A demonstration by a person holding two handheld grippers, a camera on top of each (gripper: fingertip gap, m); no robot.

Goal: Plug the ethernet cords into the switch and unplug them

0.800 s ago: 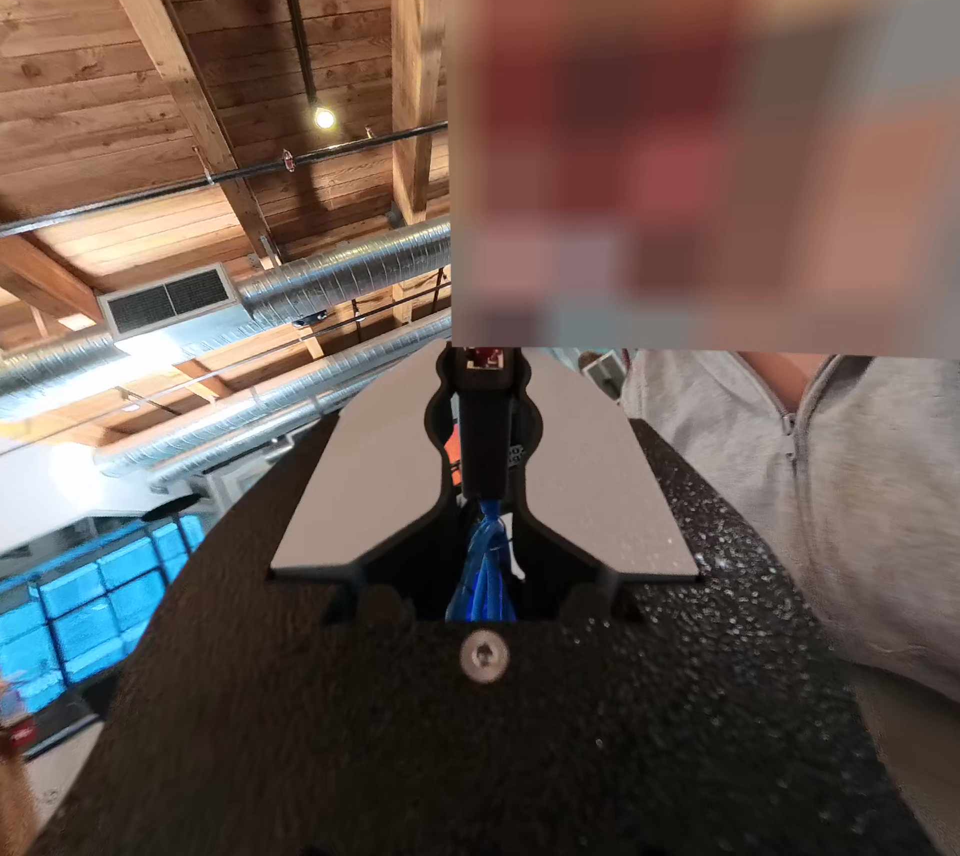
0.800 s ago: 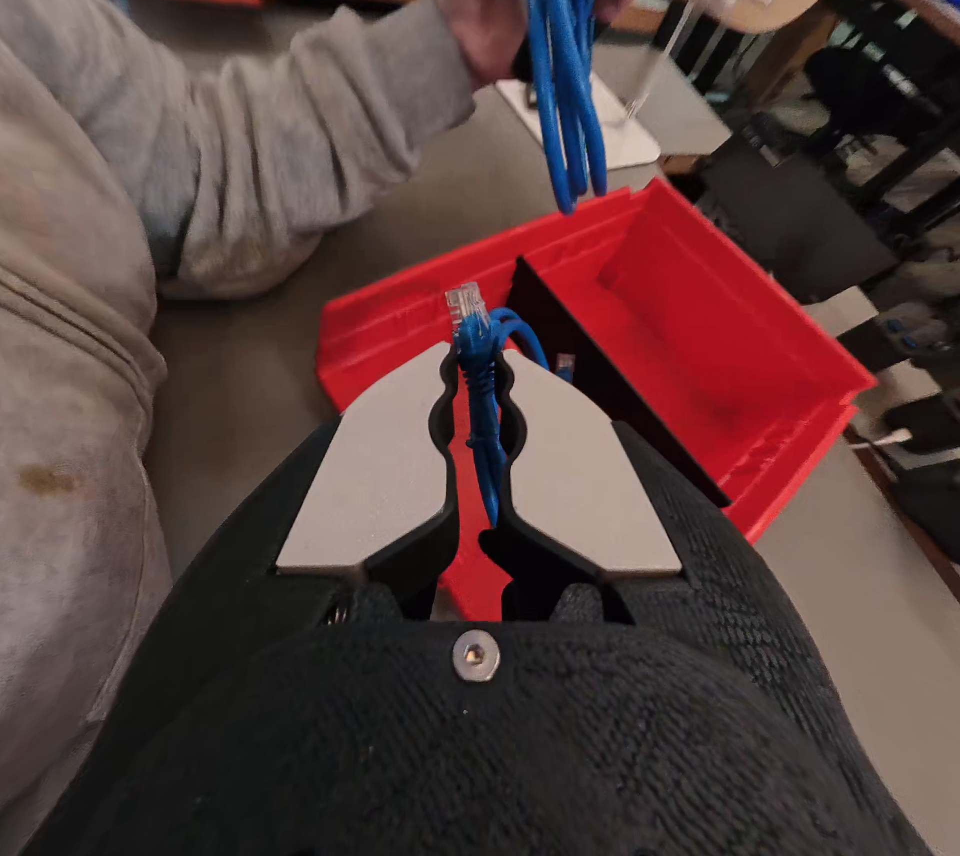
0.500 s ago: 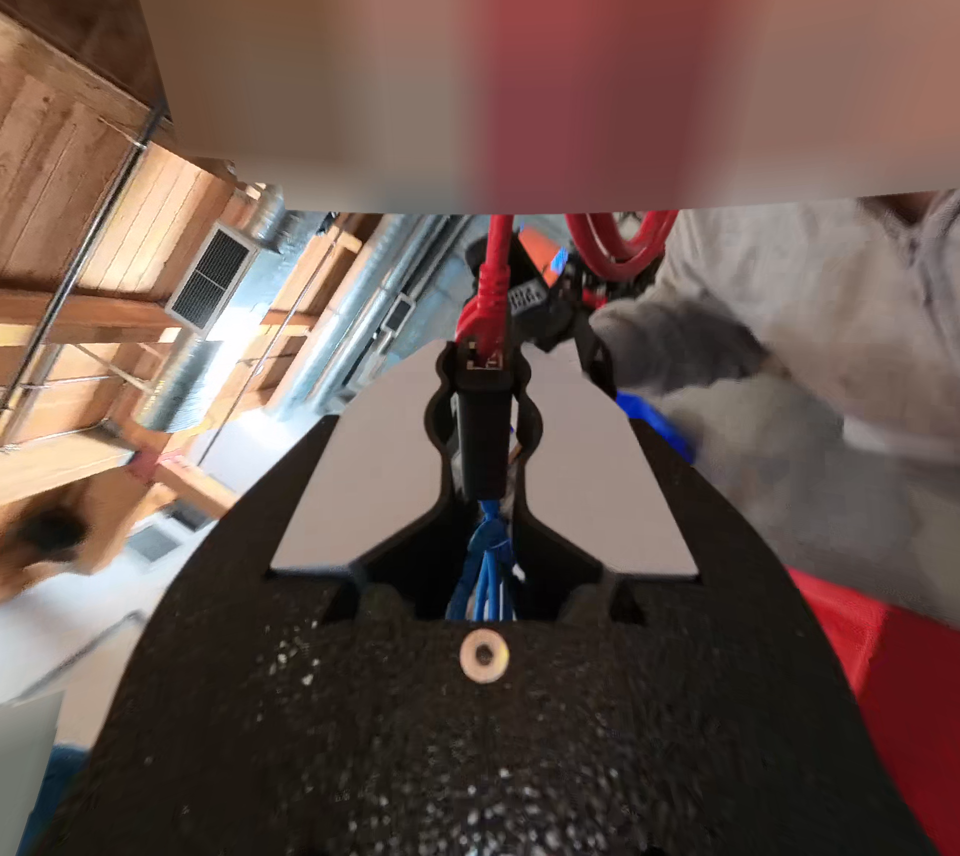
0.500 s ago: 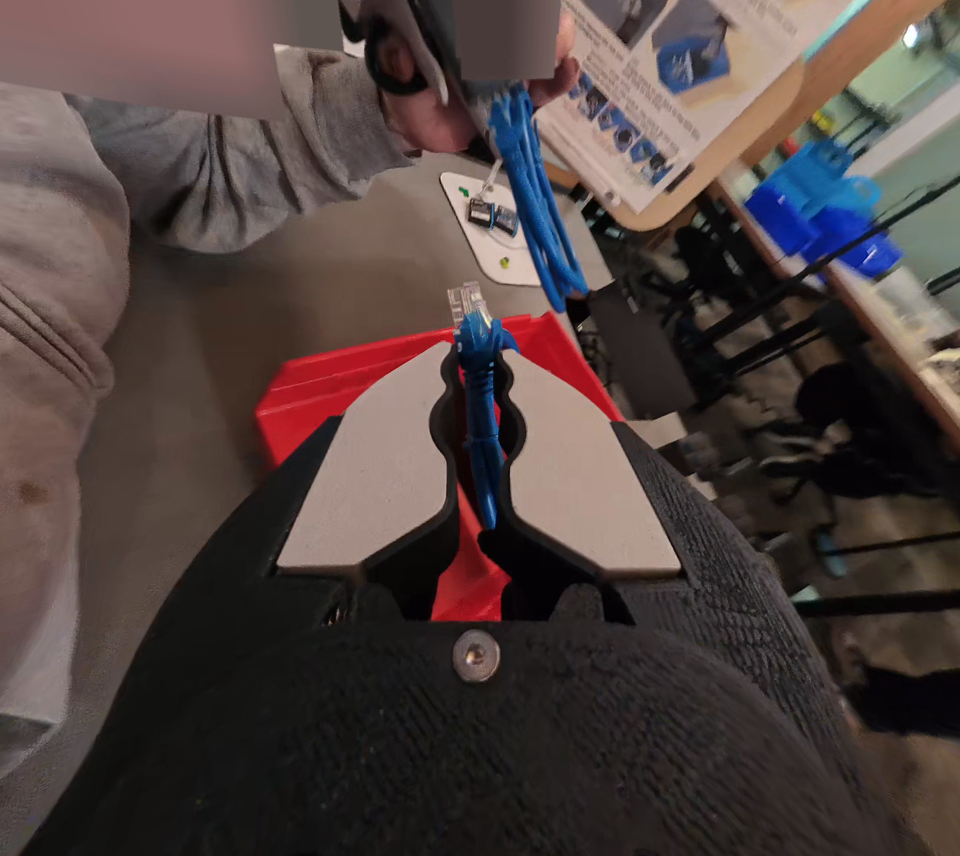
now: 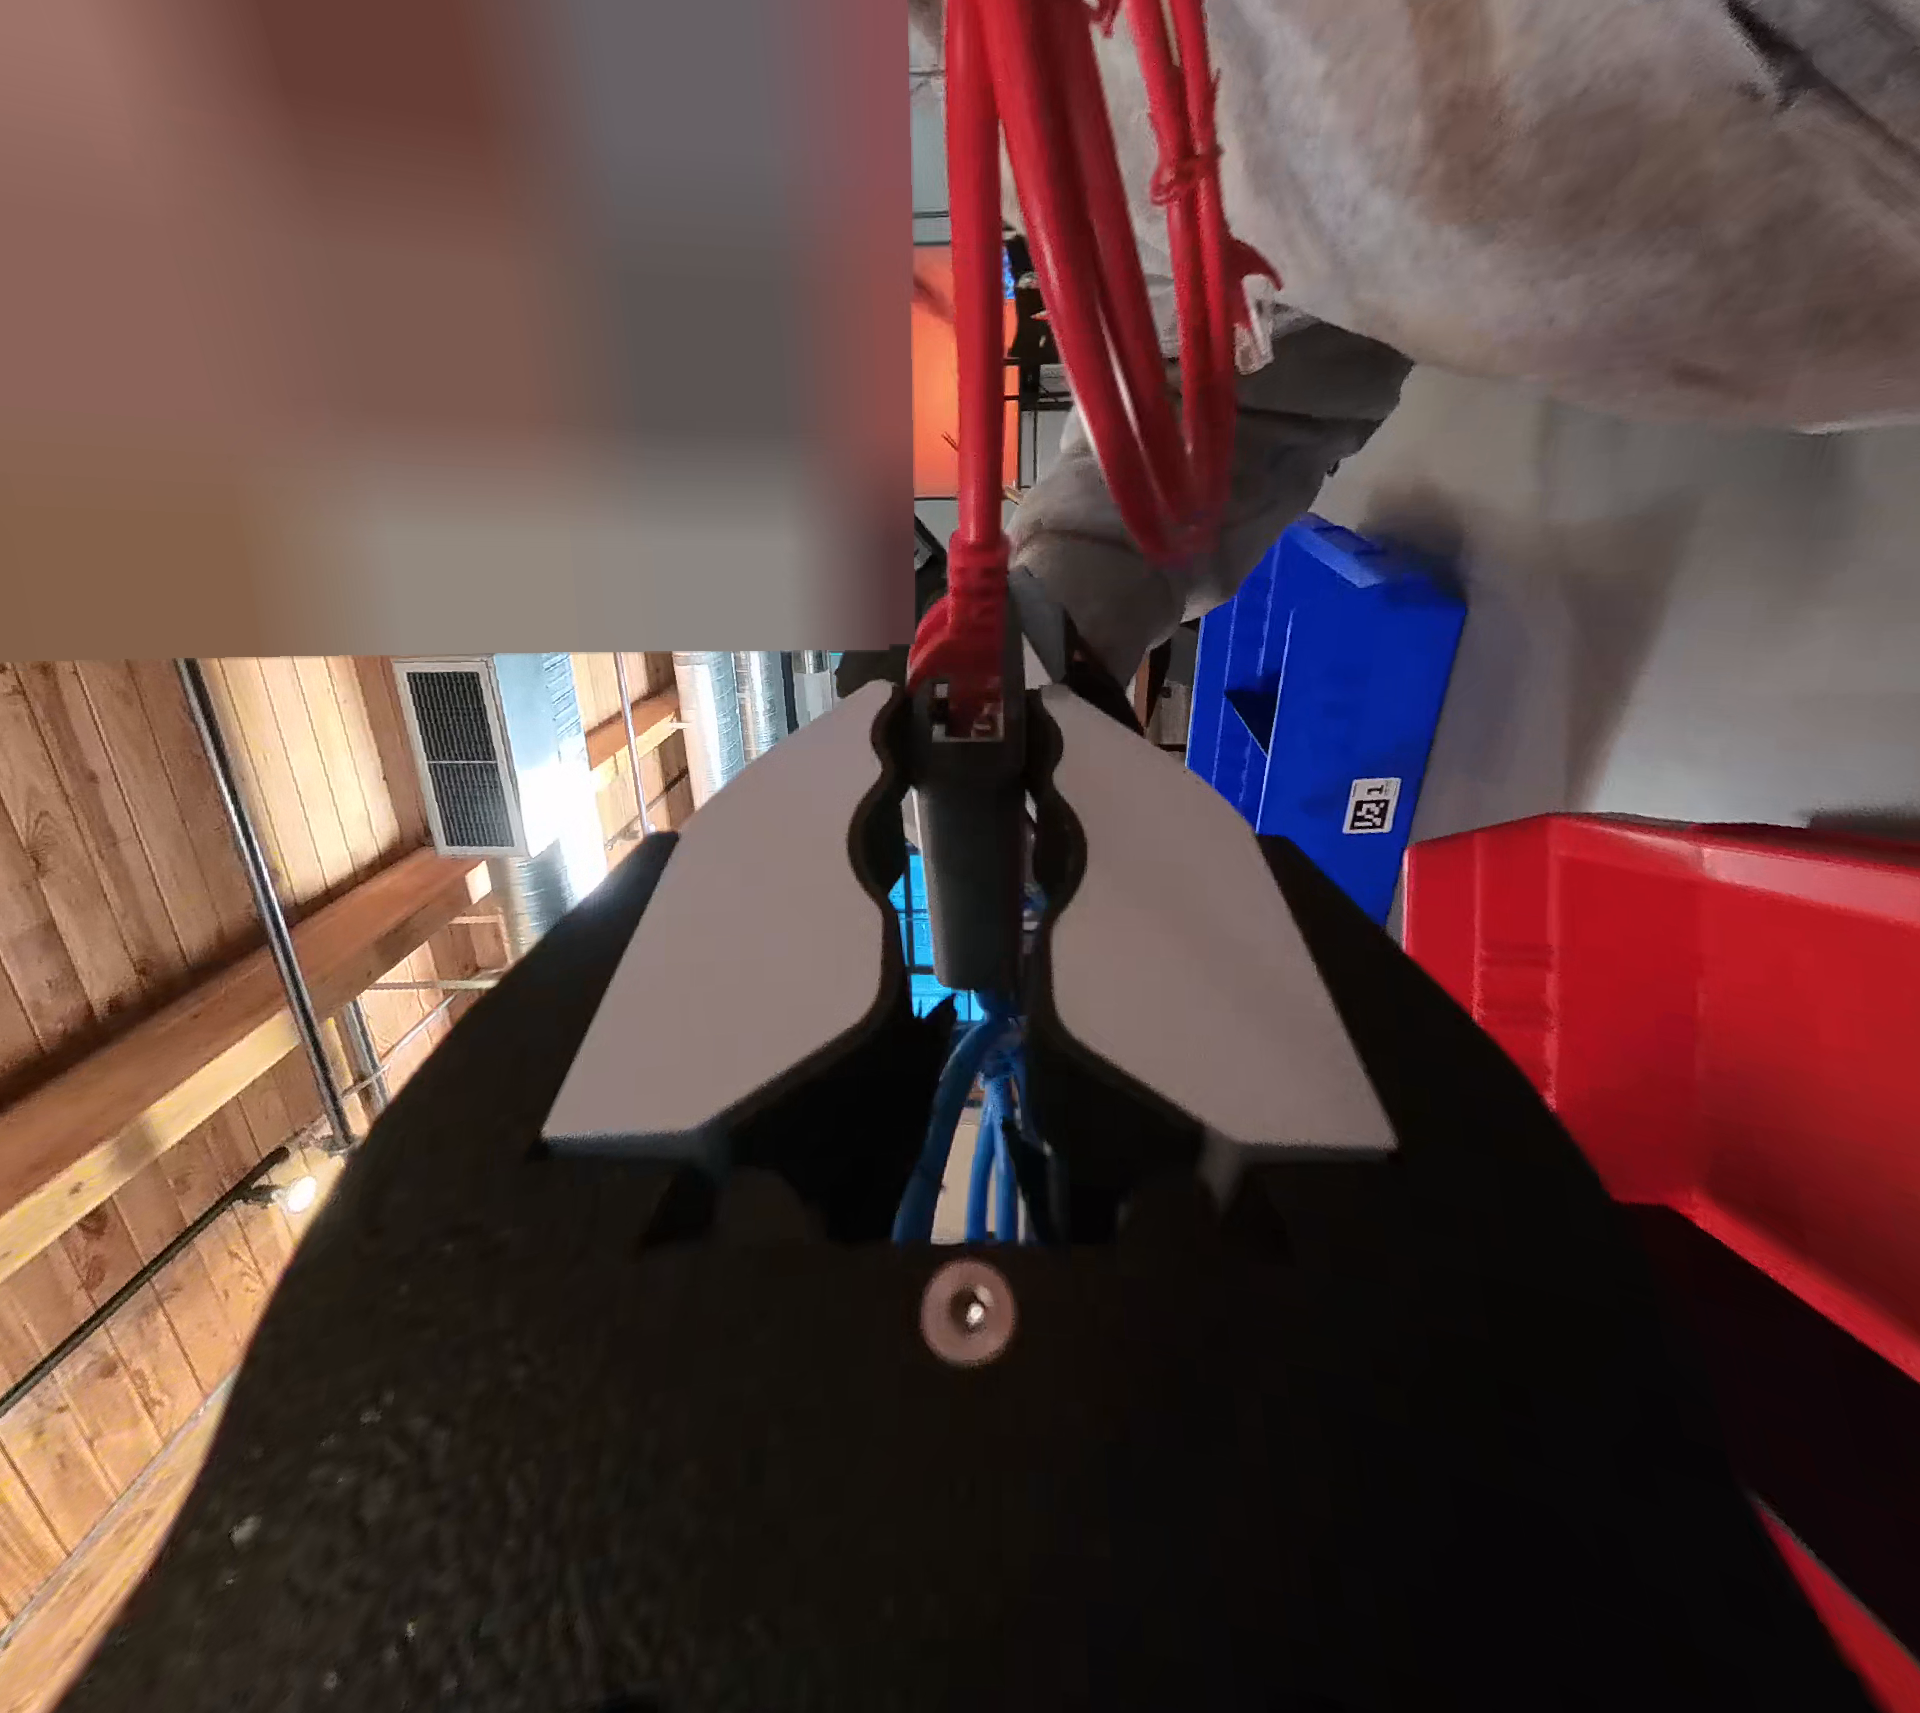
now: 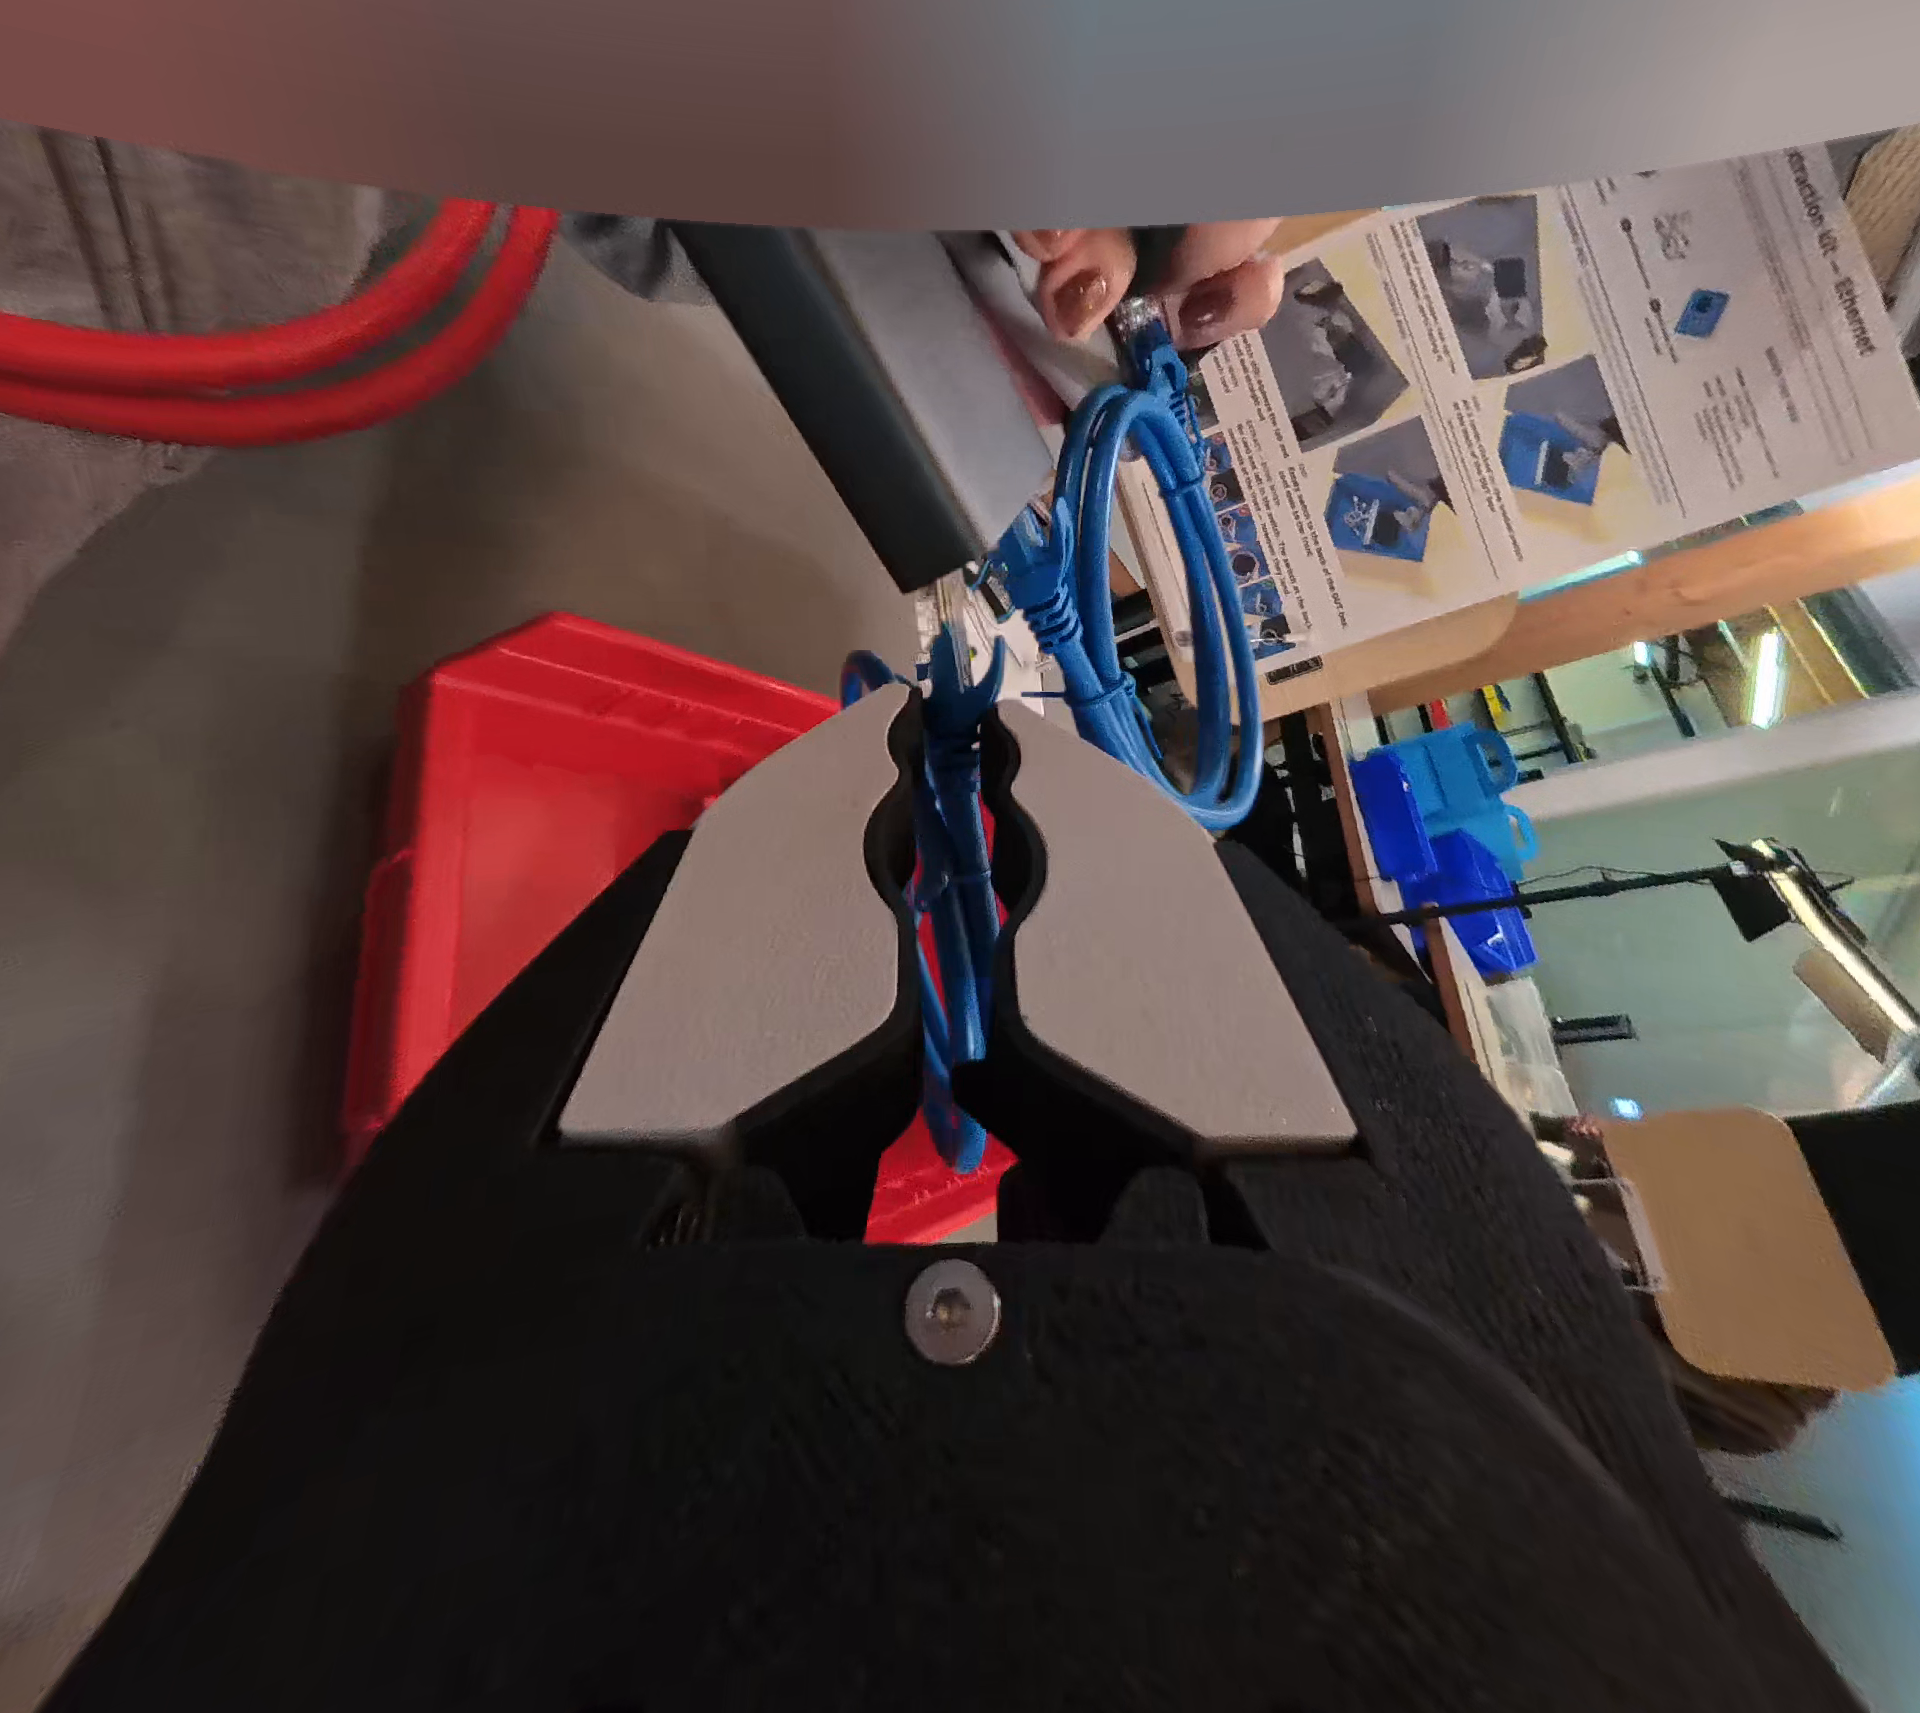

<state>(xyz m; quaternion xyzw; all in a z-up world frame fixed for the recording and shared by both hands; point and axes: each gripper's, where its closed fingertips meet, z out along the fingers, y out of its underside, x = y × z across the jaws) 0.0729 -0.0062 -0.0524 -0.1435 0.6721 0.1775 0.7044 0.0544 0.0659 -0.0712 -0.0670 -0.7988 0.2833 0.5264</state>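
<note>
coupler (image 5: 966,853) between left fingers (image 5: 748,925), cable (image 6: 951,884) between right fingers (image 6: 779,925), bin (image 6: 540,790) behind

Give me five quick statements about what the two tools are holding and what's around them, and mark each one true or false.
1. The left tool is shut on a black coupler. True.
2. A green cable is plugged into that coupler. False: the cable plugged in is the red cable.
3. The right tool is shut on a blue cable. True.
4. The right tool is open, with nothing between its fingers. False: it is closed on the blue cable.
5. A red bin shows behind the right tool. True.
</note>
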